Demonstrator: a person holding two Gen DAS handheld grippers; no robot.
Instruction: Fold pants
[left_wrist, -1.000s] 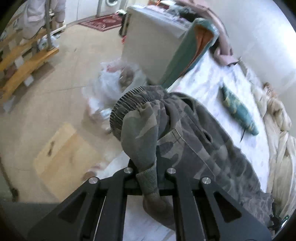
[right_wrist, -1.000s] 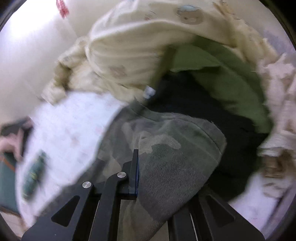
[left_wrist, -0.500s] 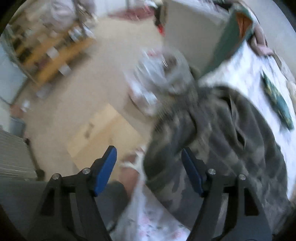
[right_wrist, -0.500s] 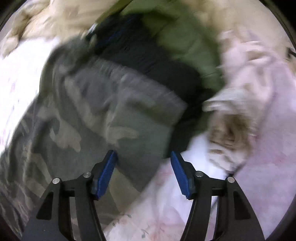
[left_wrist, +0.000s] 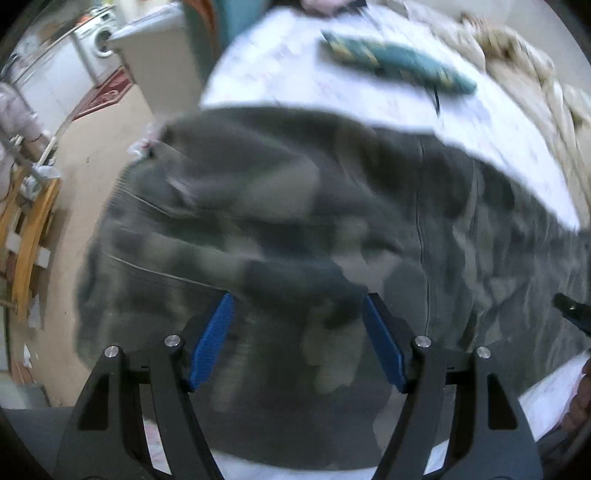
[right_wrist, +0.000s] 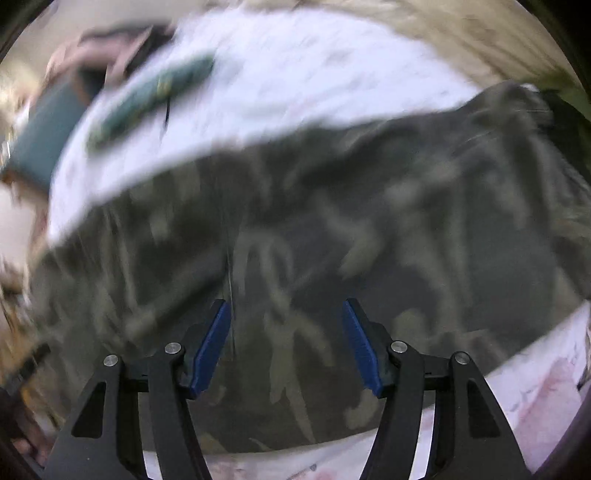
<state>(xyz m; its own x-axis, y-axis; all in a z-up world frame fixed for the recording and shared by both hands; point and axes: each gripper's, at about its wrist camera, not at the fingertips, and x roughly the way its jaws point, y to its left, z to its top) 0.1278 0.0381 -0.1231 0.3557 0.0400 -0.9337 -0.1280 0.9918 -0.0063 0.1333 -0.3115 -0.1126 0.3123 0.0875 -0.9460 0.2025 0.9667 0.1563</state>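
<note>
**Both grips released, pants lying across the bed**

A second ago I was pinching camouflage fabric in both sets of jaws, the left on a ribbed cuff and the right on a fold of cloth. Since then both have let go and both views have swung down over the garment. The left gripper (left_wrist: 297, 332) is now showing its blue pads (left_wrist: 210, 343) standing wide apart with nothing pressed between them. The right gripper (right_wrist: 286, 339) is doing the same, having just been opening, with only cloth seen below the gap.

The camouflage pants (left_wrist: 332, 221) are lying spread across the white flowered bed sheet (left_wrist: 295, 66), filling the middle of both views; I am seeing them in the right view (right_wrist: 332, 240) as a broad band running from edge to edge. Both pictures are blurring heavily, so I cannot make out how the folds are lying.

Beyond the pants, a narrow teal patterned item (left_wrist: 399, 64) is resting on the sheet, well apart from them. A cream blanket (left_wrist: 535, 81) is bunching along the far side of the bed. At the left view's right edge, a dark tip of the other gripper (left_wrist: 570, 308) is hanging over the cloth. Off the bed's left side, a red rug (left_wrist: 107, 92) is lying on the tan floor (left_wrist: 96, 155).
</note>
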